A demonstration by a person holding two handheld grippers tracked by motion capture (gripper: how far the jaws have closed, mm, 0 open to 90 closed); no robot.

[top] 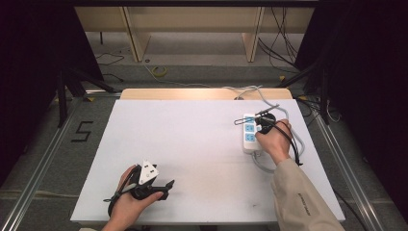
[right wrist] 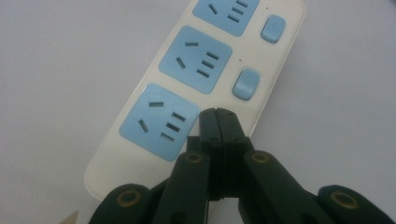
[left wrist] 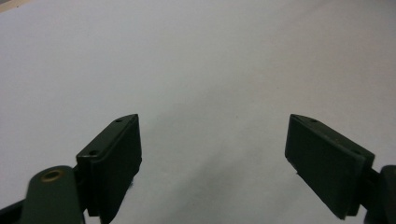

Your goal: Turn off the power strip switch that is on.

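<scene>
A white power strip (top: 249, 134) with three blue sockets lies at the right of the white table (top: 192, 144). In the right gripper view the power strip (right wrist: 154, 107) has blue rocker switches (right wrist: 246, 84) beside its two farther sockets. My right gripper (right wrist: 217, 114) is shut, with nothing between its jaws. Its tips sit on the strip's edge beside the nearest socket and hide that spot. From above, my right gripper (top: 262, 126) is held over the strip's middle. My left gripper (top: 167, 186) rests near the front left edge. In its own view the left gripper (left wrist: 212, 149) stands wide open over bare white table.
A grey cable (top: 263, 165) loops from the strip's near end under the right hand and runs off along the right side. More cables (top: 250, 90) lie at the table's back edge. Wooden furniture legs stand on the floor beyond.
</scene>
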